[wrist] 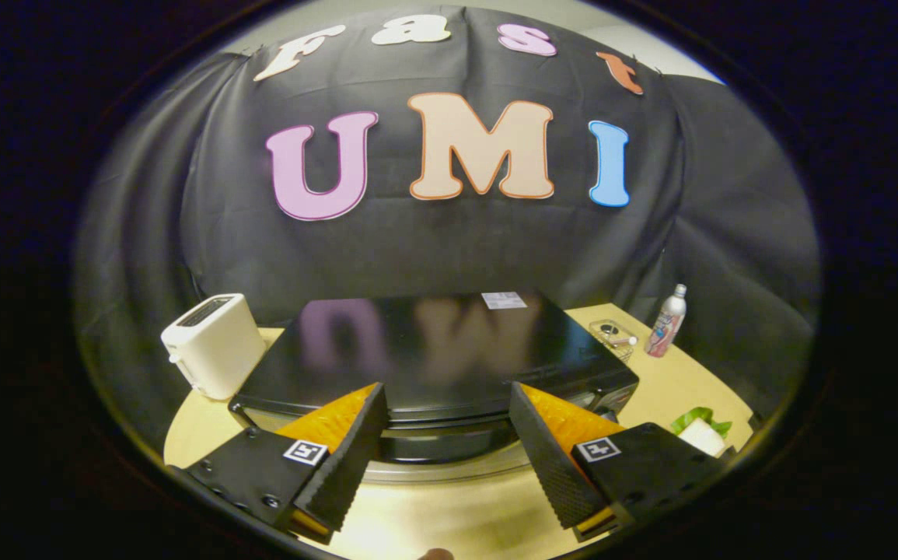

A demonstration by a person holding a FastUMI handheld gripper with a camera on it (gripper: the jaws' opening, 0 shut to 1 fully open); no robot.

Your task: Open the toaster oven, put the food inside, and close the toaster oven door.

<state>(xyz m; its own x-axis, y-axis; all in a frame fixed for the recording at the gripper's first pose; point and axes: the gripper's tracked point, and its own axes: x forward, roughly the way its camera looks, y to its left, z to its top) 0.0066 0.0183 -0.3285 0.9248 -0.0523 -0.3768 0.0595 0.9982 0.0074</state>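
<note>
Hovering above the front of the toaster oven, gripper spread wide, nothing between the fingers. Left finger and right finger sit either side of the oven's front edge, well apart from each other, ribbed black pads facing in, orange backs outward. Each finger block carries a small square marker.

Oven: black, glossy top, a white sticker near its back edge. It sits mid-tabletop, close to the back edge by the black cloth wall. Door looks closed from this angle; a curved silver handle runs across the front, just ahead of and between the fingers. No contact with it that I can see.

White toaster stands at the left edge of the tabletop, just beside the oven's left side.

Right of the oven: a clear container near the back edge, a bottle upright just beside it.

Food: something white on green leaves, near the right front edge of the tabletop, beyond the right finger. Can't tell exactly what it is.
</note>
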